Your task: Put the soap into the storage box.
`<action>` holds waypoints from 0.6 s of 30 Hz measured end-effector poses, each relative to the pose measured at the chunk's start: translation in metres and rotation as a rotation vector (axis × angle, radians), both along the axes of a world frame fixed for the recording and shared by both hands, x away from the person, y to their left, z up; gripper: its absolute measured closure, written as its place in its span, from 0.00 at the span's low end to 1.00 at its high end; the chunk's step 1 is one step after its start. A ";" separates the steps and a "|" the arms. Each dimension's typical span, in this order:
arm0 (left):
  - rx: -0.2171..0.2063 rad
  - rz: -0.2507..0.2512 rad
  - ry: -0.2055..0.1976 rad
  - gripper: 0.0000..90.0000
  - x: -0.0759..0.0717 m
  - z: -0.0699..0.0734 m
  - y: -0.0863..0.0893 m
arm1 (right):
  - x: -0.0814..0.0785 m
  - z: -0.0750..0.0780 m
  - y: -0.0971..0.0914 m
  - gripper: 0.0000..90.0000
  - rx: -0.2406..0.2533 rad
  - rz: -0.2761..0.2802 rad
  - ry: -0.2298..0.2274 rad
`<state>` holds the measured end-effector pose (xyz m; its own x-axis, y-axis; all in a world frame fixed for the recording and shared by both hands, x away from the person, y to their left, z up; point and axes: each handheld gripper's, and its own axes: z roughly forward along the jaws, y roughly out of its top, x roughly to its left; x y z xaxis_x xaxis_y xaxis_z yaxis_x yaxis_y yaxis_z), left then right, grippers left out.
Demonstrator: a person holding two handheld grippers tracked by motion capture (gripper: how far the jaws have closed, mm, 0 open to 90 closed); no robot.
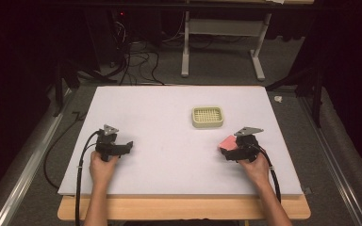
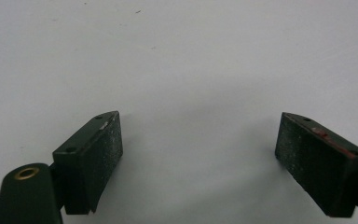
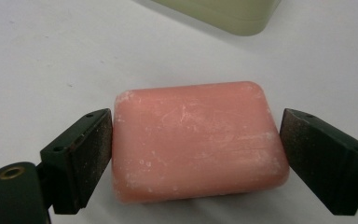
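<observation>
A pink bar of soap (image 3: 191,126) lies flat on the white table, between the two jaws of my right gripper (image 3: 196,149). The jaws stand wide apart; the left pad (image 3: 93,154) is at the bar's edge and the right pad (image 3: 307,158) sits just off it. From above, the soap (image 1: 226,141) shows at the tip of the right gripper (image 1: 227,150), near the table's front right. My left gripper (image 1: 129,146) rests at the front left, and its jaws (image 2: 198,140) are open over bare table. A pale green soap dish (image 1: 207,117) with a grid insert stands behind the soap.
The white board (image 1: 169,108) lies on a wooden table. The soap dish's edge (image 3: 233,14) shows just beyond the soap. Cables trail from both grippers off the front edge. On the floor behind are a metal frame (image 1: 221,42) and loose wires.
</observation>
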<state>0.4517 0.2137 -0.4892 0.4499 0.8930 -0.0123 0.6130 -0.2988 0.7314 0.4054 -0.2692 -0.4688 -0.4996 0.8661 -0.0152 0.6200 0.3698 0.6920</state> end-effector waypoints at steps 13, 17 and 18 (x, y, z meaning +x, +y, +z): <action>0.000 0.000 0.000 0.17 0.000 0.000 0.000 | 0.002 -0.009 0.001 0.15 -0.014 0.006 0.029; 0.000 0.000 0.000 0.17 0.000 0.000 0.000 | 0.002 -0.009 0.002 0.15 -0.011 0.003 0.029; 0.000 0.000 0.000 0.17 0.000 0.000 0.000 | 0.002 -0.009 0.002 0.15 -0.014 0.002 0.030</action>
<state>0.4517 0.2137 -0.4892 0.4498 0.8931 -0.0124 0.6130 -0.2986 0.7315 0.4077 -0.2675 -0.4774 -0.5021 0.8647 -0.0121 0.6394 0.3806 0.6681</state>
